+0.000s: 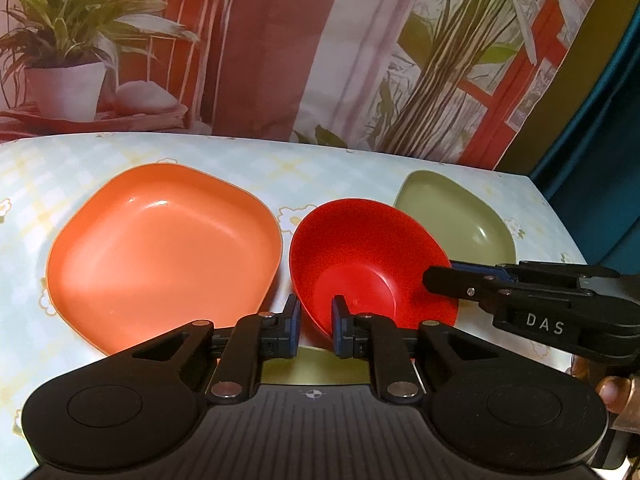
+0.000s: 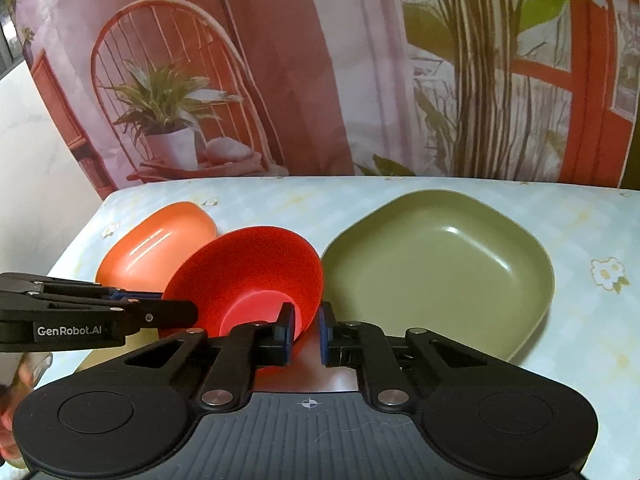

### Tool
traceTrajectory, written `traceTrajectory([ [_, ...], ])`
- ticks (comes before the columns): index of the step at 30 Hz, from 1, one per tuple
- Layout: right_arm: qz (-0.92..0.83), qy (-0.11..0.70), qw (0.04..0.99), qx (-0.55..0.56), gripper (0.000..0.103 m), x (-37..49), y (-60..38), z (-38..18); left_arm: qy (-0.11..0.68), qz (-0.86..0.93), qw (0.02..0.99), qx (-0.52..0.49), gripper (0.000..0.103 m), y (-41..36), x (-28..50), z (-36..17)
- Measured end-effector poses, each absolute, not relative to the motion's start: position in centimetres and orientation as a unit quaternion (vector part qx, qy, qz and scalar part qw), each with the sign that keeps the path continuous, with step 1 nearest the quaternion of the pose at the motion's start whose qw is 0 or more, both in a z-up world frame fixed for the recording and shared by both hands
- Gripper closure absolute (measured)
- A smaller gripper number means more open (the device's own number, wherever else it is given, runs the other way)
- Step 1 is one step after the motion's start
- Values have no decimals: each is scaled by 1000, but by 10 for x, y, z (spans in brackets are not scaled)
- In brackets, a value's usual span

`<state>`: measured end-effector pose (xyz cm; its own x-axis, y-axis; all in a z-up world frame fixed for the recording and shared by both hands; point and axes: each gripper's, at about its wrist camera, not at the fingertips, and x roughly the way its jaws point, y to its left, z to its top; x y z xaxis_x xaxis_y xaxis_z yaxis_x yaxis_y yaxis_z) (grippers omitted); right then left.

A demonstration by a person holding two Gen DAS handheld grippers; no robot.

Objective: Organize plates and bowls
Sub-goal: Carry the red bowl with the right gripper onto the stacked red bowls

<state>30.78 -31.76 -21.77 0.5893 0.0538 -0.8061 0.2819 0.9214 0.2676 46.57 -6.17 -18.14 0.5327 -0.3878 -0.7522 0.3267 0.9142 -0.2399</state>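
Observation:
A red bowl hangs tilted between an orange square plate on the left and an olive green square plate on the right. My left gripper is shut on the bowl's near left rim. My right gripper is shut on the bowl's right rim; it also shows in the left wrist view. In the right wrist view the orange plate lies far left and the green plate right. A yellow-green piece of tableware shows under the bowl, mostly hidden.
The table has a pale checked floral cloth. A printed curtain hangs right behind its far edge. The table's right edge is close beyond the green plate.

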Motion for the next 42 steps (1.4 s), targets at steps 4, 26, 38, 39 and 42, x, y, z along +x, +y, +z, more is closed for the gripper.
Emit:
traceTrajectory([
  [4,-60,442,875,186,92,306,-317,-212,435,-204,876,-35,86,-60,463,-177],
  [26,-67,408,893,175,93,261,-311,-136,394,-228,890,4,85,-77,403,-117],
  [38,-79,405,896,164,93,209,-292,-100,385,-248,889,11,85,-85,347,-103],
  [39,-79,406,896,163,93,205,-290,-99,385,-249,889,11,85,-85,342,-103],
  [42,-80,406,896,162,93,193,-286,-95,386,-251,888,11,85,-85,332,-102],
])
